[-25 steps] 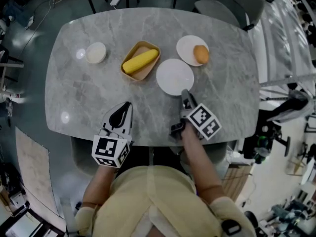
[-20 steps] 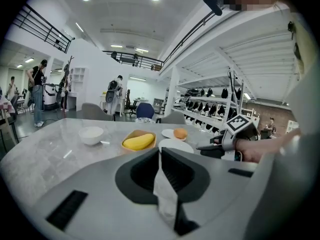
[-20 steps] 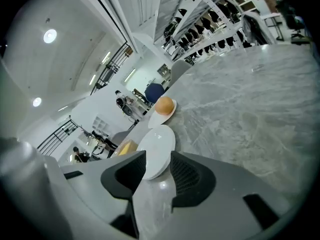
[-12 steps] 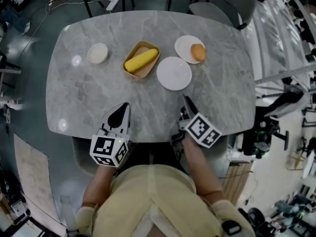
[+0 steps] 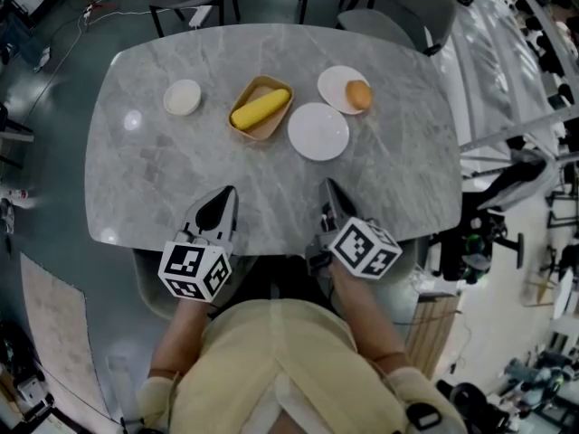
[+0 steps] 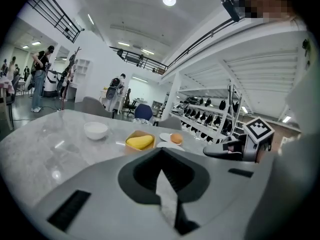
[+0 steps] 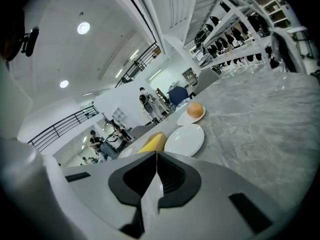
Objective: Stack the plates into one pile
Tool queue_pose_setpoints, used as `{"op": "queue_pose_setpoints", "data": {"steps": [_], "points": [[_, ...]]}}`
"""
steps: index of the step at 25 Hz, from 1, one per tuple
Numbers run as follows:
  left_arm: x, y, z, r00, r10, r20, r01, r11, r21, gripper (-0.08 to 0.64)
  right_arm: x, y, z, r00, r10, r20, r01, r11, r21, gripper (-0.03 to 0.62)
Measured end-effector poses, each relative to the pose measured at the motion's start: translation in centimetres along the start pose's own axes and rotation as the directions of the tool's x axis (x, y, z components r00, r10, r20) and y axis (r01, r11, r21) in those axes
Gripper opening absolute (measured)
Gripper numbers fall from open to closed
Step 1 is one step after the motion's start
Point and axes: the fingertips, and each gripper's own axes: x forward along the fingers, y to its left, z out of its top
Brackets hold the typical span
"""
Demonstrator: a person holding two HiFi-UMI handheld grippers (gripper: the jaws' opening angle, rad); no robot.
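Drawn back from the empty plate (image 5: 318, 131), the right gripper's (image 5: 327, 188) jaws are just clenched on nothing, the left gripper's (image 5: 222, 204) likewise; the orange (image 5: 358, 94) could be spilled if the far plate (image 5: 333, 83) is tilted.

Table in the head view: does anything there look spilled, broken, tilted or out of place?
Nothing is spilled, broken or tilted. One oddity: the far white plate carries a round orange item, while the near white plate beside it is bare.
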Motion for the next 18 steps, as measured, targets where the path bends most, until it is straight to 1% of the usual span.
{"op": "queue_pose_setpoints", "data": {"steps": [6,11,18], "points": [[-1.3,0.0,0.1,1.000,-0.001,0.018,0.001,1.000,0.003,-0.003,-1.1,1.8,-0.6,0.999,0.032,-0.001,-0.032,0.998,-0.046,0.003],[-2.3,0.3,0.0,1.000,0.017,0.026,-0.017,1.000,-0.002,-0.003,-1.7,3.2,-1.1,0.999,0.052,-0.011,-0.053,0.992,-0.117,0.003],[-3.1,0.1,-0.2,0.999,0.026,0.029,-0.026,1.000,-0.007,-0.003,-2.6,3.9,-1.5,0.998,0.061,-0.023,-0.064,0.986,-0.156,0.002]]}}
